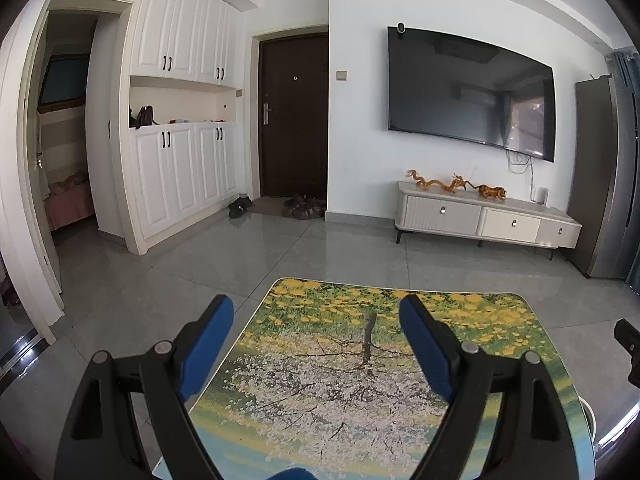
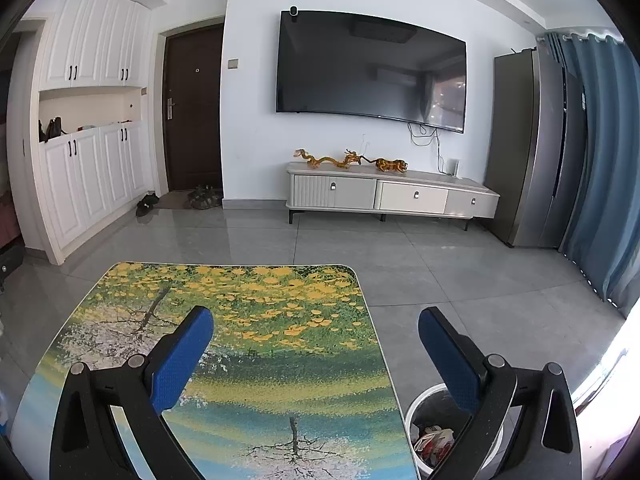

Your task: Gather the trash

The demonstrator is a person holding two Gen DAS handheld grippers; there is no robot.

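Observation:
A white trash bin (image 2: pixel 416 408) stands on the floor by the table's right side, with crumpled wrappers (image 2: pixel 434 442) inside it. My right gripper (image 2: pixel 316 322) is open over the table's right edge, with nothing between its blue pads (image 2: pixel 182 360); its right finger hangs above the bin. My left gripper (image 1: pixel 316 310) is open over the left part of the table (image 1: pixel 340 392), and its jaws are empty. No loose trash shows on the painted tabletop (image 2: pixel 260 320). The right gripper's tip (image 1: pixel 628 344) shows at the right edge of the left wrist view.
The small table has a printed top with yellow flowers and a tree. Beyond it lie grey floor tiles (image 2: pixel 340 248), a low TV cabinet (image 2: pixel 392 196) under a wall television (image 2: pixel 372 68), a tall fridge (image 2: pixel 532 144), blue curtains (image 2: pixel 600 160), white cupboards (image 1: pixel 180 128) and a dark door (image 1: pixel 294 116) with shoes.

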